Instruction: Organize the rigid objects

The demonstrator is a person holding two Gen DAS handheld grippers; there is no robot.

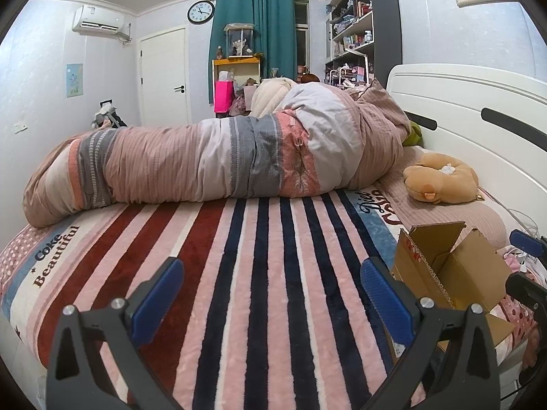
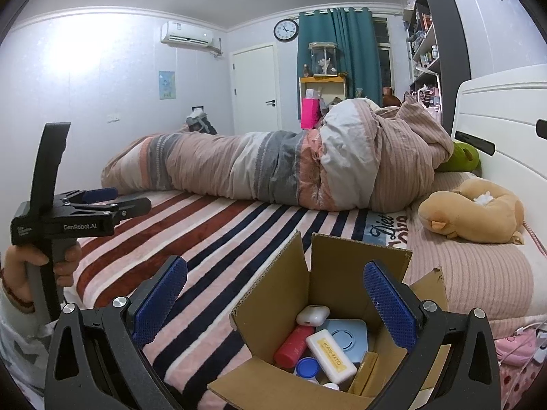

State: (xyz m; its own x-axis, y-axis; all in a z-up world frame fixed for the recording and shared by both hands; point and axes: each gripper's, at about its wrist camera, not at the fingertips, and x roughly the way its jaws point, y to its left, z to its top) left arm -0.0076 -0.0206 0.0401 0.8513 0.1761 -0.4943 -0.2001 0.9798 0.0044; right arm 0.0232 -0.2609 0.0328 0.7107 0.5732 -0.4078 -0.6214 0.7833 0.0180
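An open cardboard box (image 2: 273, 283) stands on the striped blanket, right under my right gripper (image 2: 275, 290), which is open and empty above it. Inside lie a white earbud case (image 2: 312, 314), a red tube (image 2: 294, 341), a white case with a yellow label (image 2: 331, 355), a light blue square device (image 2: 348, 336) and a blue-capped jar (image 2: 307, 368). My left gripper (image 1: 271, 290) is open and empty over bare blanket; the box (image 1: 448, 270) sits to its right. The left gripper also shows in the right wrist view (image 2: 102, 198), held in a hand.
A rolled duvet (image 1: 218, 164) lies across the bed. A tan plush toy (image 2: 475, 208) rests on the pillow by the white headboard (image 2: 506, 123). A green plush (image 2: 461, 157) lies behind it. Cables and pink items (image 2: 519, 345) lie at the right edge.
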